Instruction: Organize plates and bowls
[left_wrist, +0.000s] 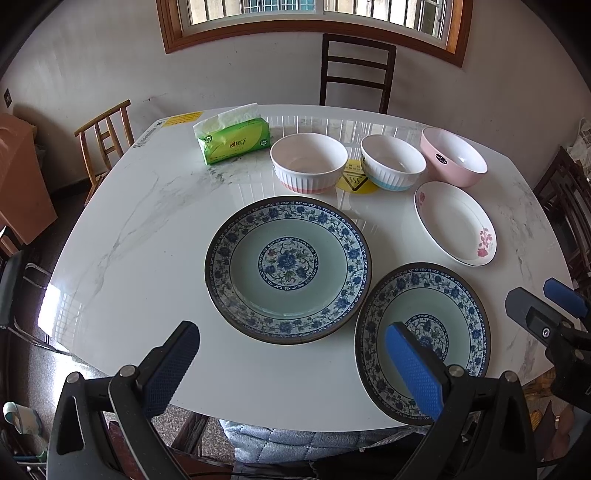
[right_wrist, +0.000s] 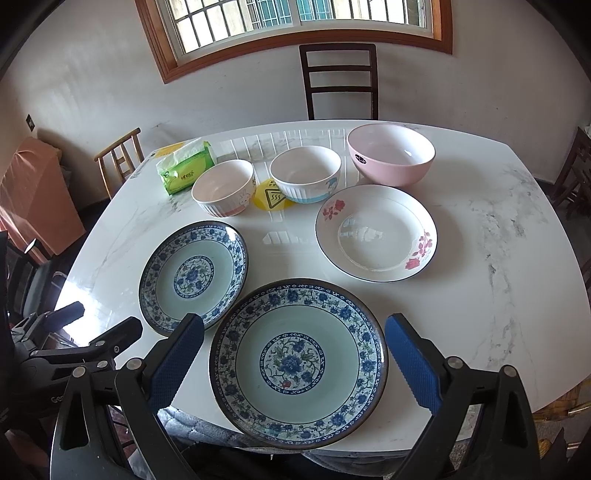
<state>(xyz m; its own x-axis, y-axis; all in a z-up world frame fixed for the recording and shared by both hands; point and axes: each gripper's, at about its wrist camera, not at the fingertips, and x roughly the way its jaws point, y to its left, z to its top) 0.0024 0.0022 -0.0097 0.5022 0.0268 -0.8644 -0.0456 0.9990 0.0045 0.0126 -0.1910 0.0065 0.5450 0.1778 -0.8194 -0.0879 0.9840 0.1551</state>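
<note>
Two blue-patterned plates lie on the white marble table (left_wrist: 147, 229): one at the middle (left_wrist: 288, 269) (right_wrist: 194, 275), one at the near edge (left_wrist: 423, 341) (right_wrist: 298, 362). A white plate with red flowers (left_wrist: 455, 223) (right_wrist: 376, 233) lies to the right. Behind stand a pink-based ribbed bowl (left_wrist: 308, 162) (right_wrist: 224, 192), a blue-based ribbed bowl (left_wrist: 392, 162) (right_wrist: 305, 173) and a pink bowl (left_wrist: 453, 157) (right_wrist: 390, 154). My left gripper (left_wrist: 291, 365) is open and empty above the near edge. My right gripper (right_wrist: 293, 363) is open, its fingers on either side of the near plate, above it.
A green tissue pack (left_wrist: 233, 138) lies at the back left. A yellow warning sticker (left_wrist: 356, 181) sits between the ribbed bowls. A dark chair (left_wrist: 356, 72) stands behind the table, a wooden chair (left_wrist: 105, 133) to the left. The right gripper's fingers (left_wrist: 546, 306) show at right.
</note>
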